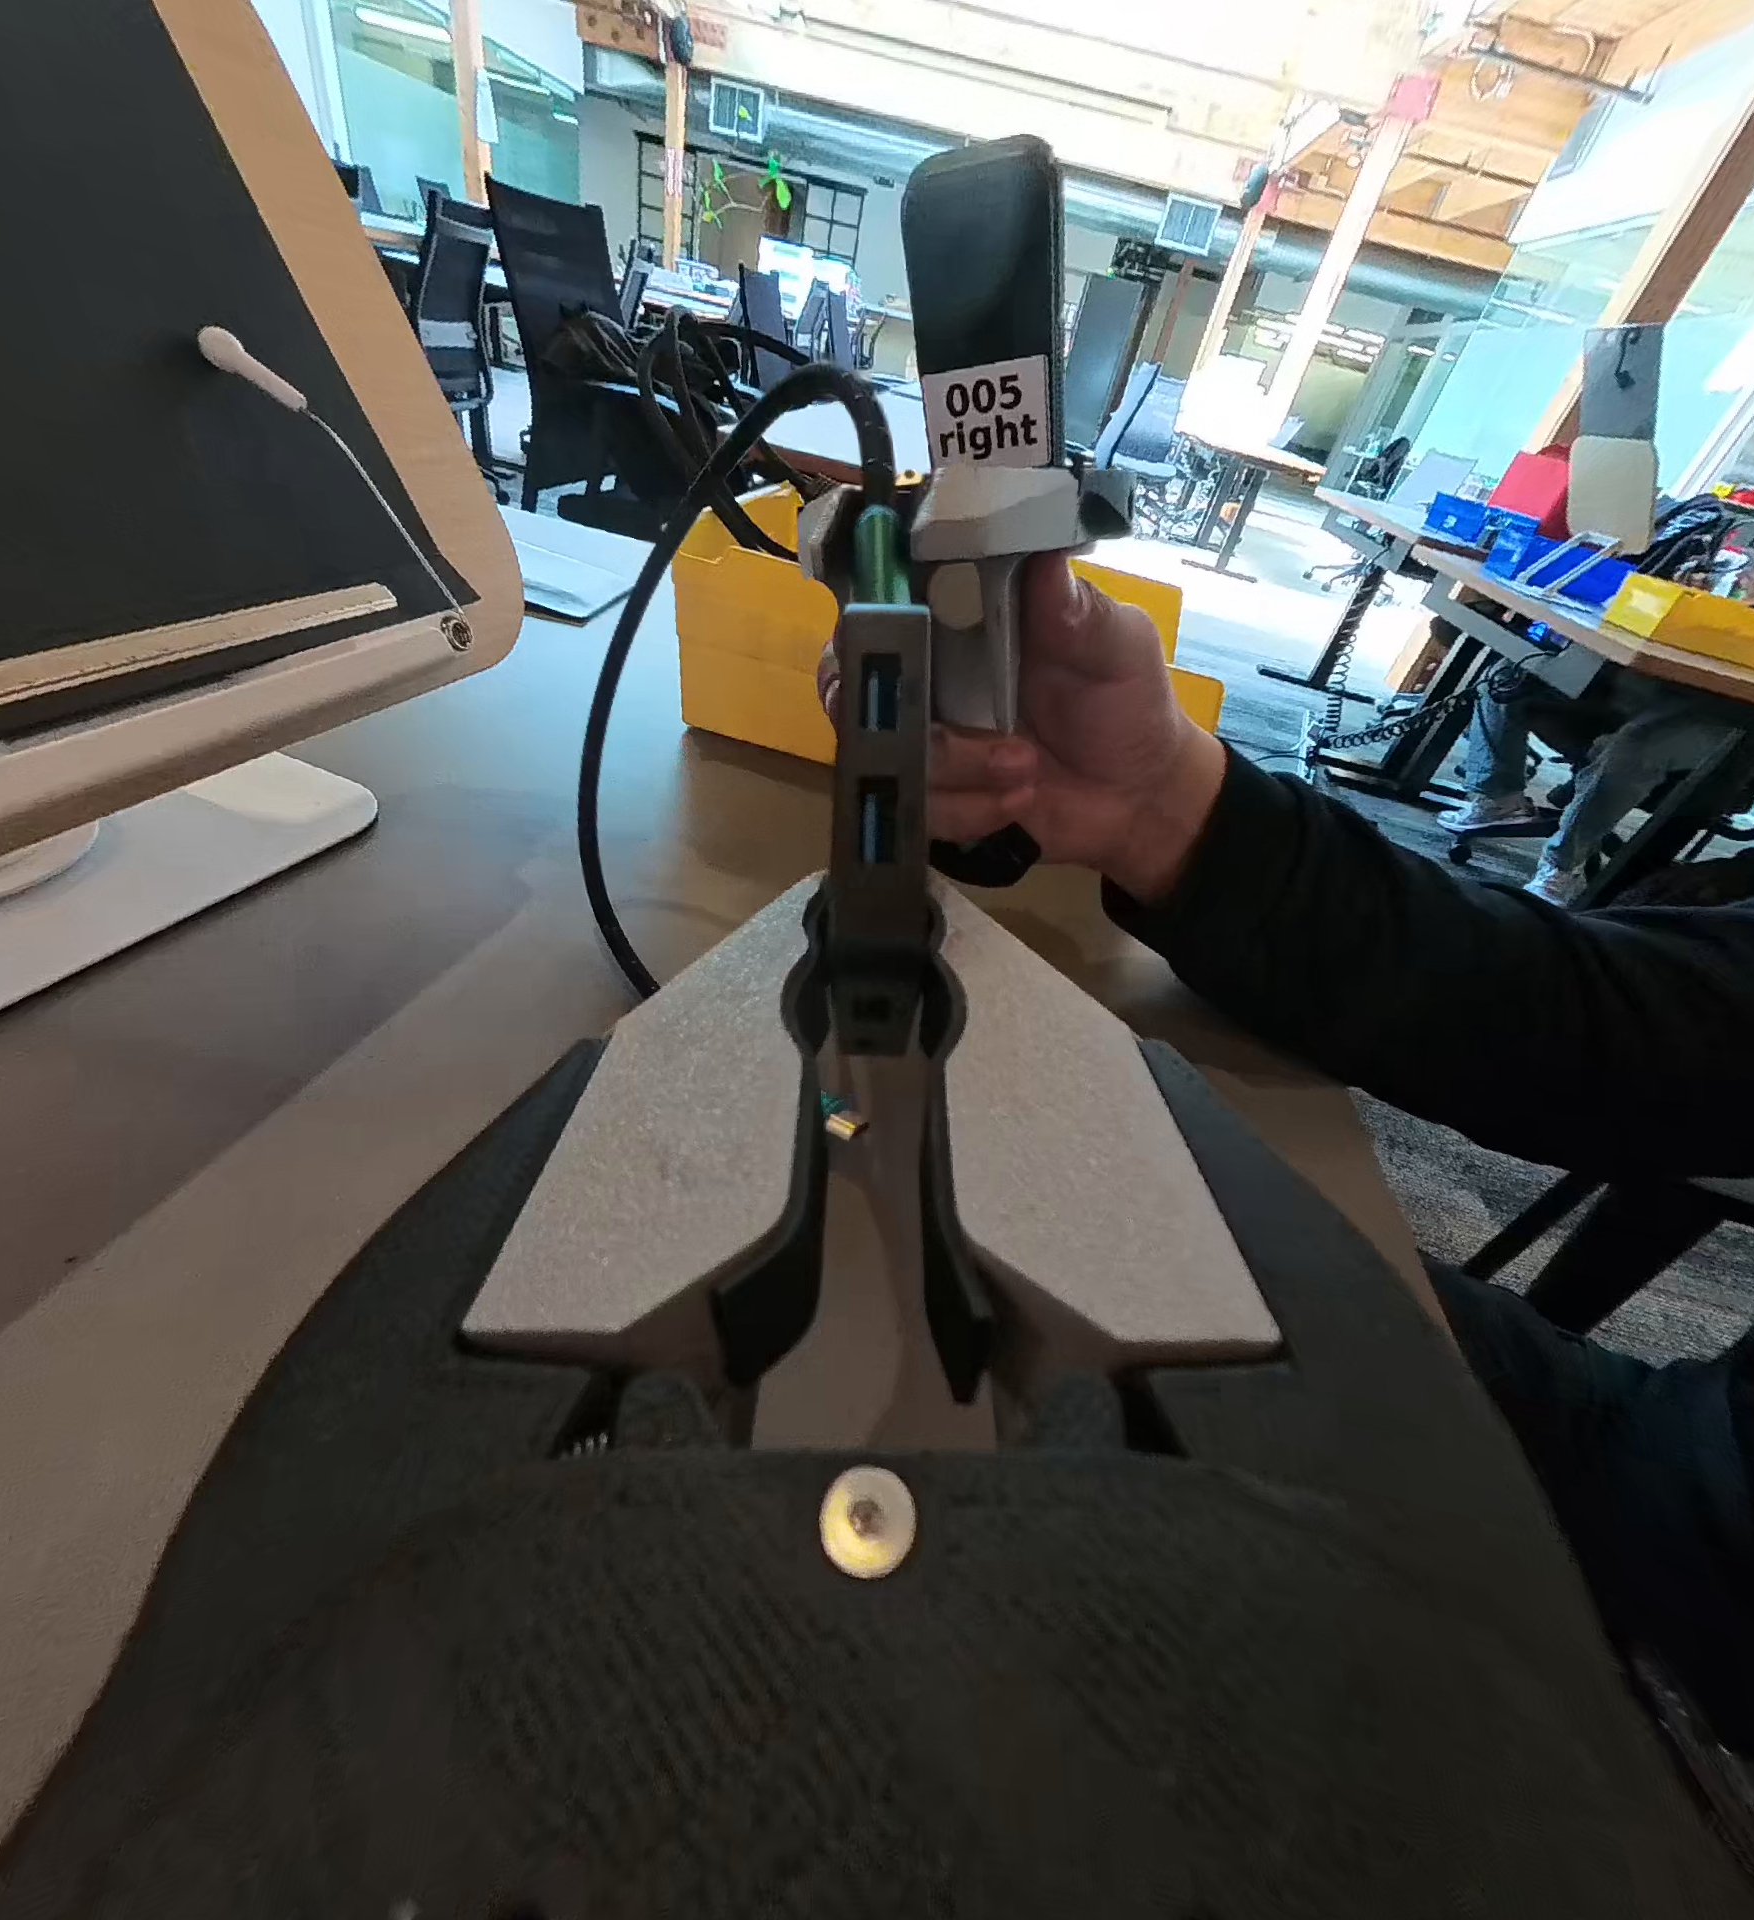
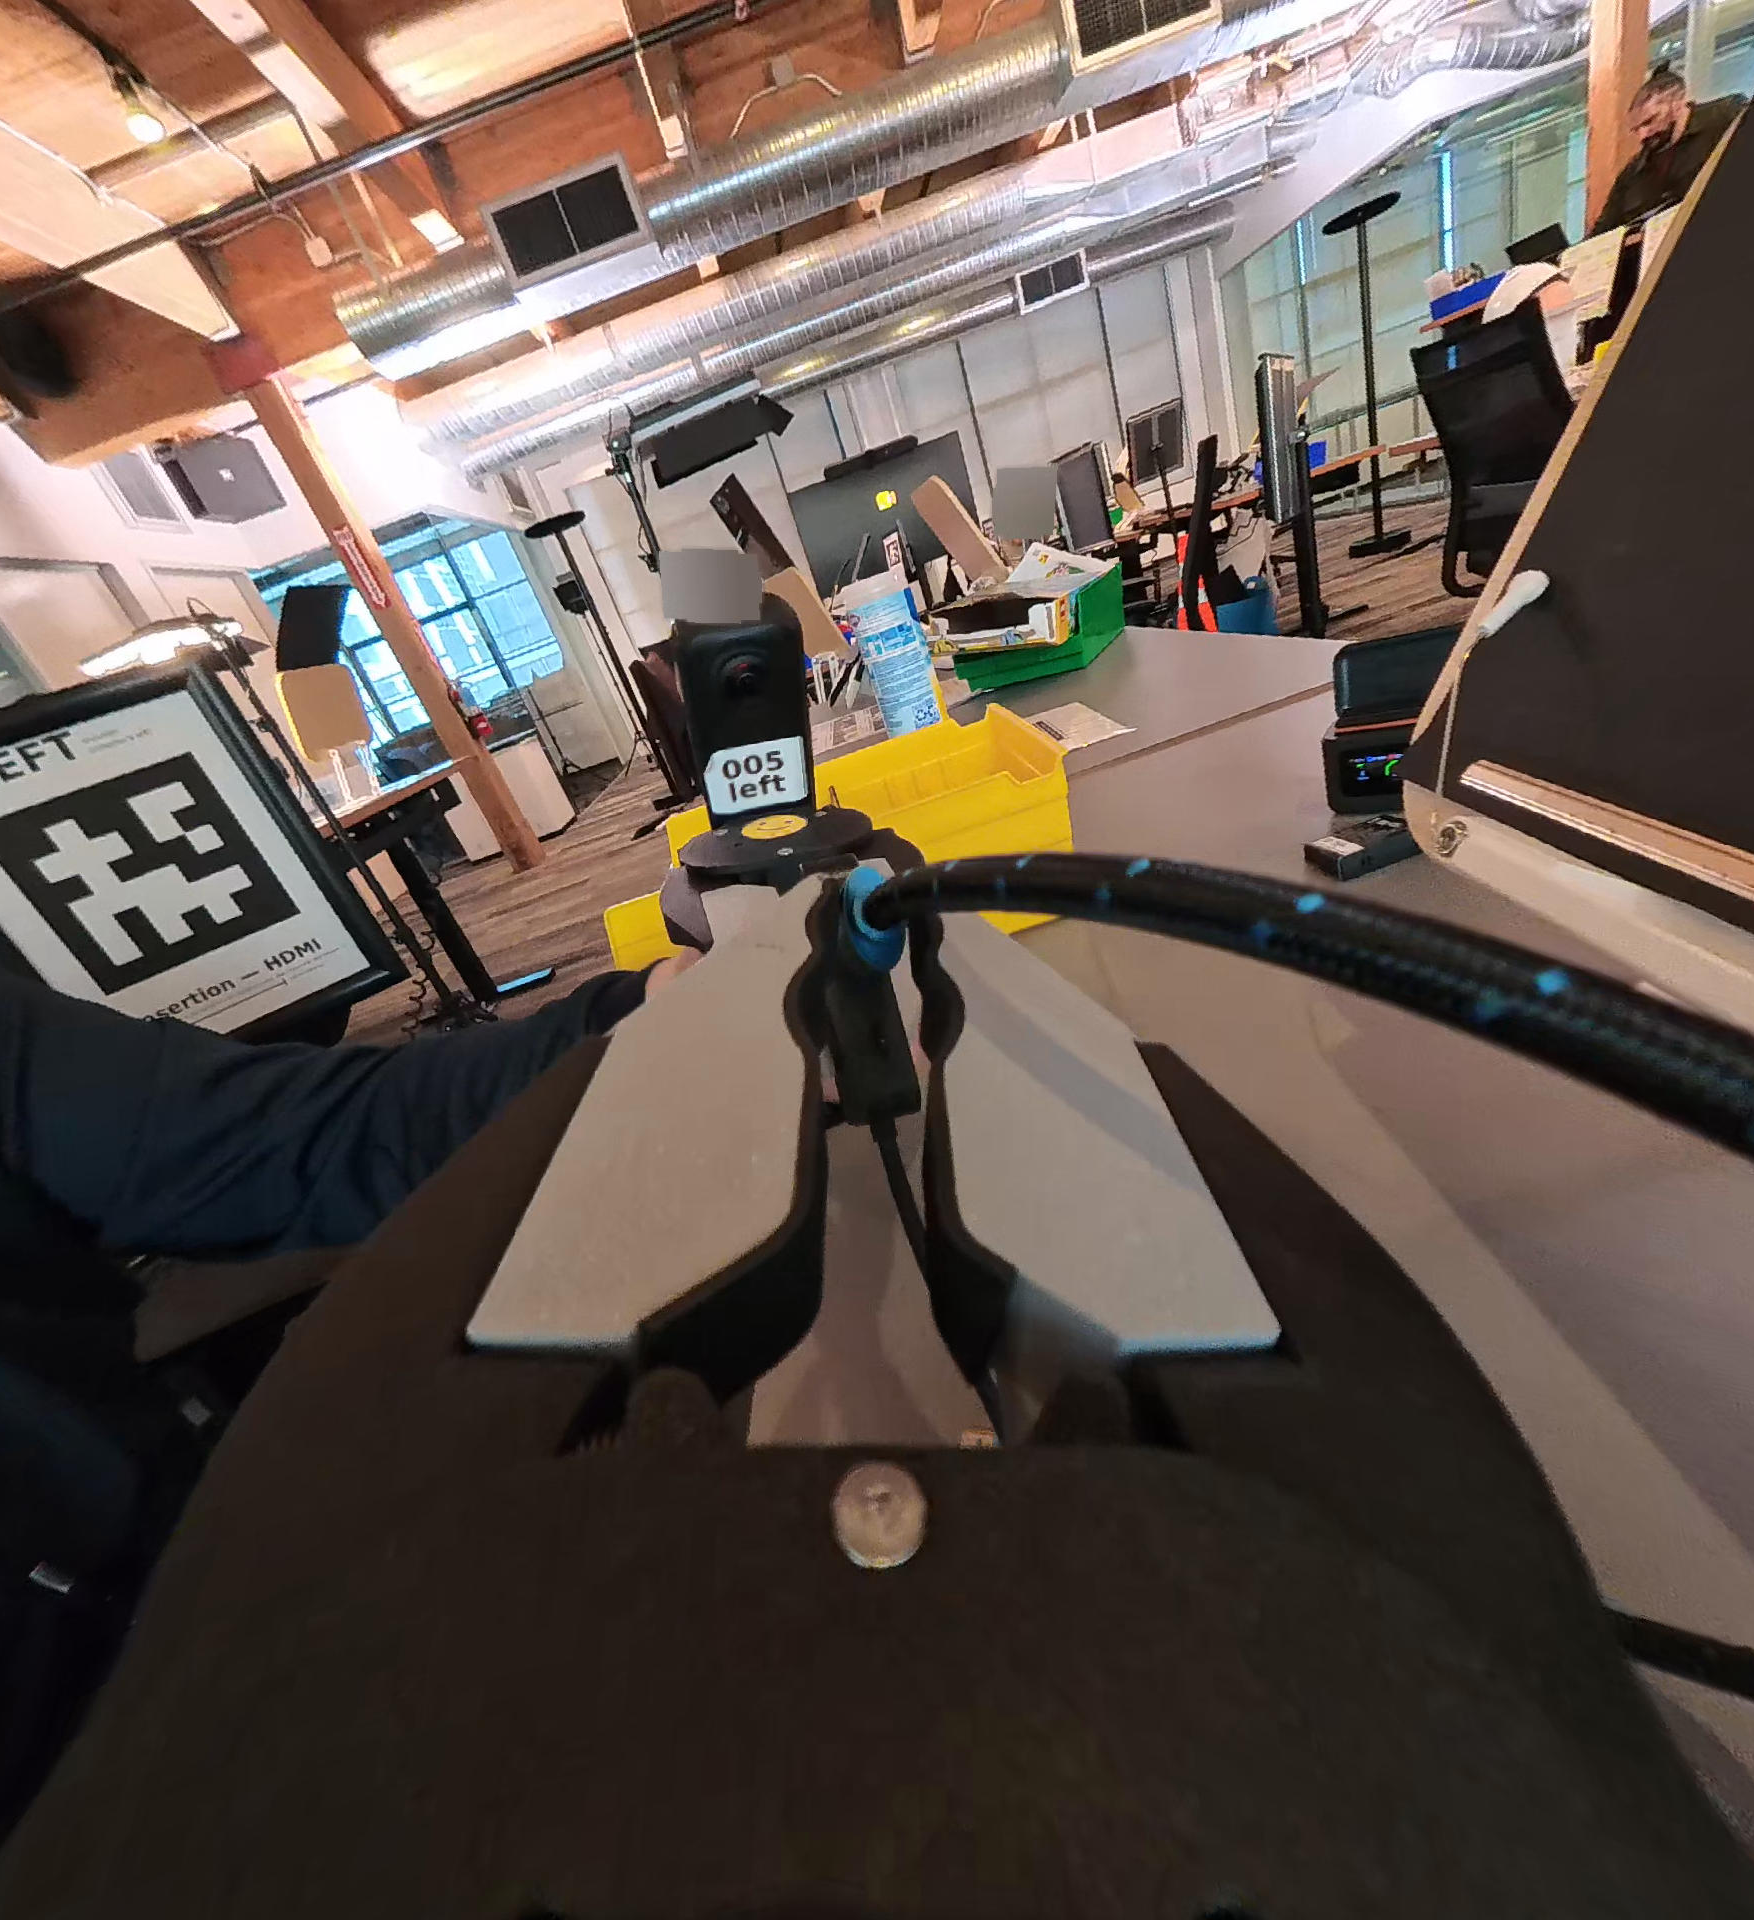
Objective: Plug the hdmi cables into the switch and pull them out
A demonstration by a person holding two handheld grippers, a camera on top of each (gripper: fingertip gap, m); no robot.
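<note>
My left gripper (image 1: 875,977) is shut on the lower end of a grey switch (image 1: 883,727) with two blue ports, holding it upright above the table. A plug with a green-blue collar (image 1: 878,551) on a black braided cable (image 1: 624,727) meets the switch's top end; how deep it sits is hidden. My right gripper (image 2: 868,997) is shut on that black plug (image 2: 865,1049), and the cable (image 2: 1372,935) arcs away to the right. The right gripper (image 1: 868,530) also shows in the left wrist view, held by a hand (image 1: 1081,748). A small gold-tipped connector (image 1: 840,1120) hangs below the switch.
A monitor on a white stand (image 1: 125,416) stands close on the left of the brown table (image 1: 229,1039). Yellow bins (image 1: 748,644) sit behind the grippers. A framed marker sign (image 2: 135,862) stands off the table's edge. A black device (image 2: 1372,748) sits by the monitor. My right fingertips sit around 6 cm from my left ones.
</note>
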